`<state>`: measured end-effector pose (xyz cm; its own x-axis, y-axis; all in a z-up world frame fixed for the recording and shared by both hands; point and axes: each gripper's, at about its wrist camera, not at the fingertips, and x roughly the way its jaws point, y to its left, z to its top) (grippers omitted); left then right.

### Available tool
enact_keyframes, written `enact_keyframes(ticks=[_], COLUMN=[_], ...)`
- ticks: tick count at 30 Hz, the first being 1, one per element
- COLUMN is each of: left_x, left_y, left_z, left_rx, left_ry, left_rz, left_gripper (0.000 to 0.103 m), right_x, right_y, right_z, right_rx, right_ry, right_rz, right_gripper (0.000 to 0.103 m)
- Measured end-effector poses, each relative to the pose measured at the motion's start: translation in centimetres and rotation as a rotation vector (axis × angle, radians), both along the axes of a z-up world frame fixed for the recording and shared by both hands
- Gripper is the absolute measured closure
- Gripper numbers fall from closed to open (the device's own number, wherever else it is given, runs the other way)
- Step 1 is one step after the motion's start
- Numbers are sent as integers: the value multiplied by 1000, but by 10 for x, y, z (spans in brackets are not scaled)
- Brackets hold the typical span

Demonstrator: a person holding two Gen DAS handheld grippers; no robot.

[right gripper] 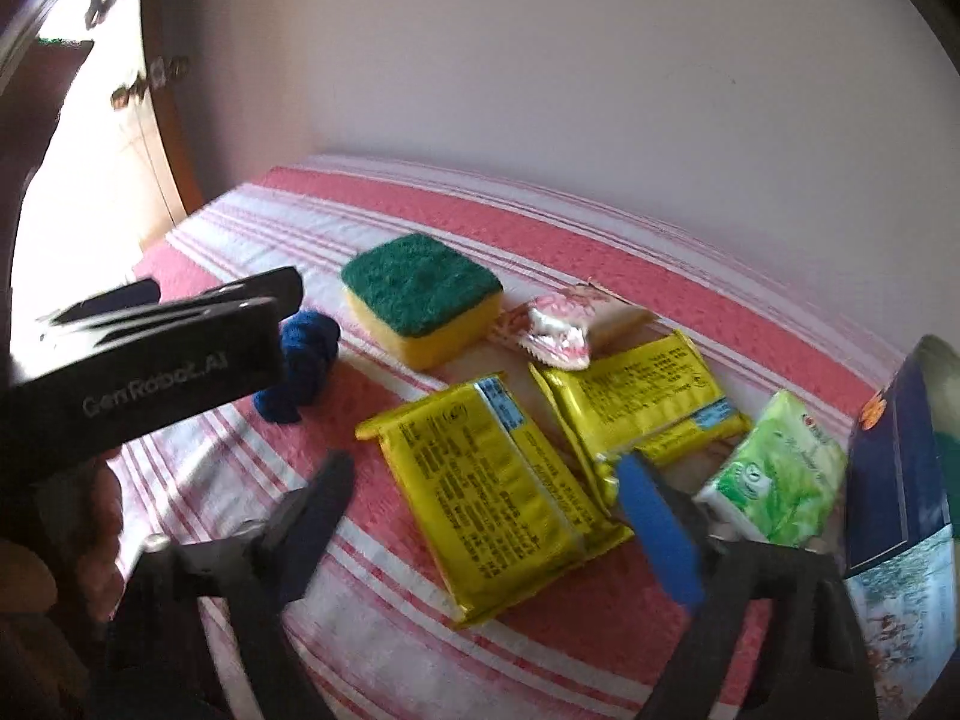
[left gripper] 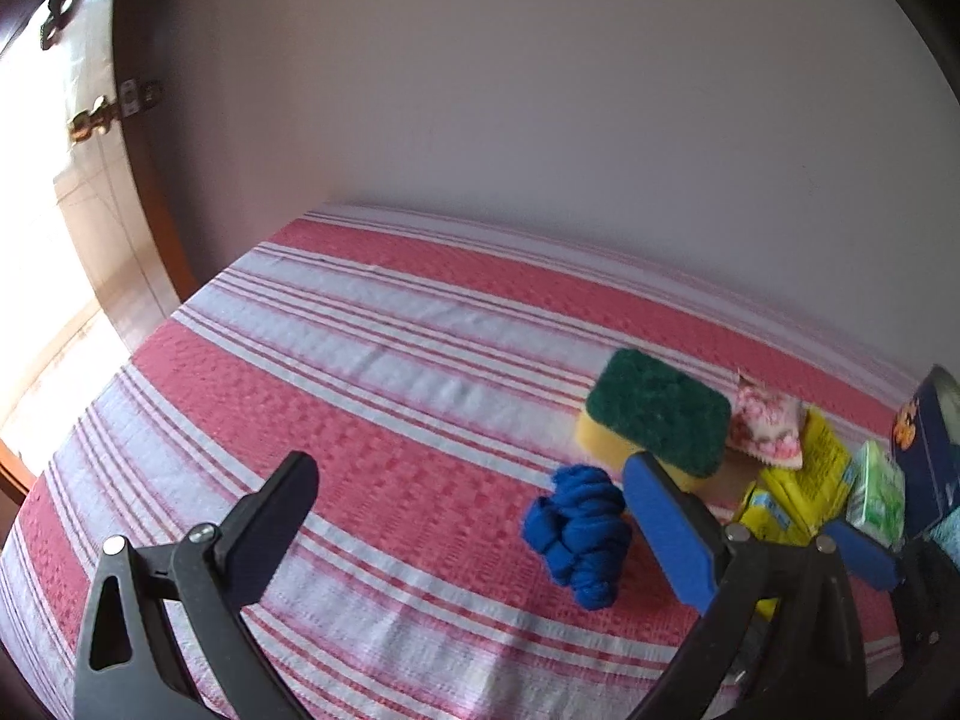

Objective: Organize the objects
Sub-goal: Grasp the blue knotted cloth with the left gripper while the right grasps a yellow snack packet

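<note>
On the red-and-white striped bedcover [left gripper: 360, 360] my left gripper [left gripper: 474, 498] stands open. A knotted blue cloth bundle [left gripper: 579, 546] lies just inside its blue-padded right finger, untouched. Behind the bundle sits a green-topped yellow sponge [left gripper: 654, 414]. My right gripper [right gripper: 492, 498] is open and straddles the nearer yellow packet [right gripper: 498, 492], which lies flat; there is a gap on its left side. A second yellow packet [right gripper: 648, 402] lies behind it. The left gripper [right gripper: 288, 300] shows from the side, over the blue cloth bundle [right gripper: 306, 366].
A pink snack packet [right gripper: 561, 324] lies behind the yellow ones, right of the sponge [right gripper: 420, 294]. A green tissue pack [right gripper: 774, 480] and a dark blue box [right gripper: 894, 468] stand at the right. A plain wall rises behind the bed; a wooden door [left gripper: 138, 120] is at left.
</note>
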<state>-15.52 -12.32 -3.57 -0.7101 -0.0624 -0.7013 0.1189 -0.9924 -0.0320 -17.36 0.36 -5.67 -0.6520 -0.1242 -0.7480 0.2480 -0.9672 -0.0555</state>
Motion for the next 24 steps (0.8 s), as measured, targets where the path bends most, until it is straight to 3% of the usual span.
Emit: enact_keyframes(ticks=[1,4,9,10,11,15,17,18,21,24], left_x=[-1,-4,-13,-14,-16,-17,-14,-13,-9,-1], left_y=[4,13,16,15,14,11,9,7,1,-4], left_z=[-2,-9,-18,-20,-21,-24,-22,-22,-21,-12], left_rx=[-11,-36,-36,-27,-12,20,37,49,106,133], left_ry=[-9,-38,-97,-106,-117,-125,-111,-105,-83,-11], left_rz=[-15,-55,-75,-79,-88,-104,-106,-105,-83,-69], left_gripper=[0,0,2,9,22,36,59,65,66,66], right_x=[2,10,29,34,36,49,54,58,68,73], right_y=[0,9,36,43,43,62,68,70,75,68], right_z=[0,-1,1,2,3,7,10,12,21,31], right_rx=[24,20,-83,-104,-116,-201,-237,-254,-300,-322], right_ry=[4,-4,-22,-22,-21,-7,13,27,72,132], right_rz=[0,23,34,30,23,0,-6,-4,12,8], right_gripper=[35,47,49,49,49,50,51,51,51,51])
